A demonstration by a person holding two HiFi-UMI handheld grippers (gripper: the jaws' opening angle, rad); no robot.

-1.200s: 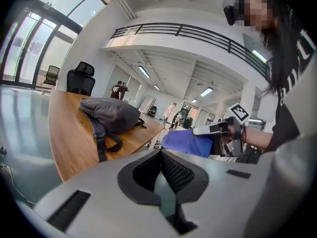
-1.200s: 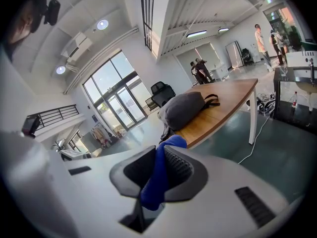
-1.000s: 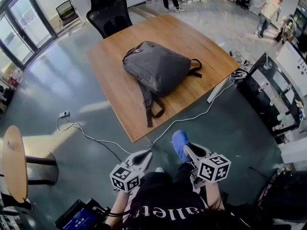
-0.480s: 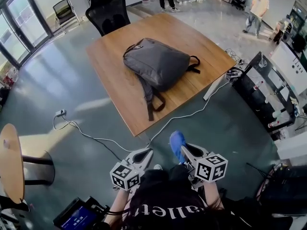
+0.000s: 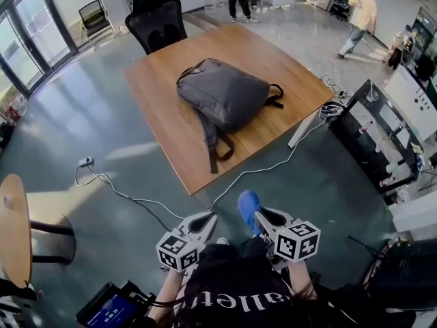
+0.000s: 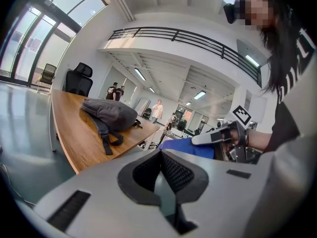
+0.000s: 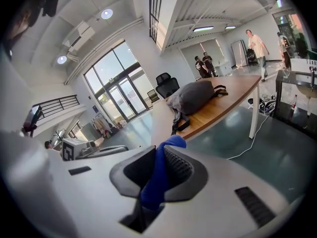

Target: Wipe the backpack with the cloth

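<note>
A grey backpack [image 5: 225,98] lies flat on the wooden table [image 5: 171,135], one strap trailing toward the near edge; it also shows as the backpack [image 6: 110,114] and the backpack [image 7: 195,97] in the two gripper views. My right gripper [image 5: 256,214] is shut on a blue cloth [image 5: 248,203], which sticks up between its pads as the cloth [image 7: 159,175]. My left gripper [image 5: 205,219] is shut with nothing in it. Both are held close to my body, well short of the table.
A black office chair [image 5: 157,22] stands at the table's far side. White cables [image 5: 130,195] run across the floor below the table. A dark bench with equipment [image 5: 382,142] is to the right, a round side table [image 5: 13,231] at the left. People stand far off.
The view has shifted slightly; both grippers stay near my body with the cloth still held. A person in the background has walked left.
</note>
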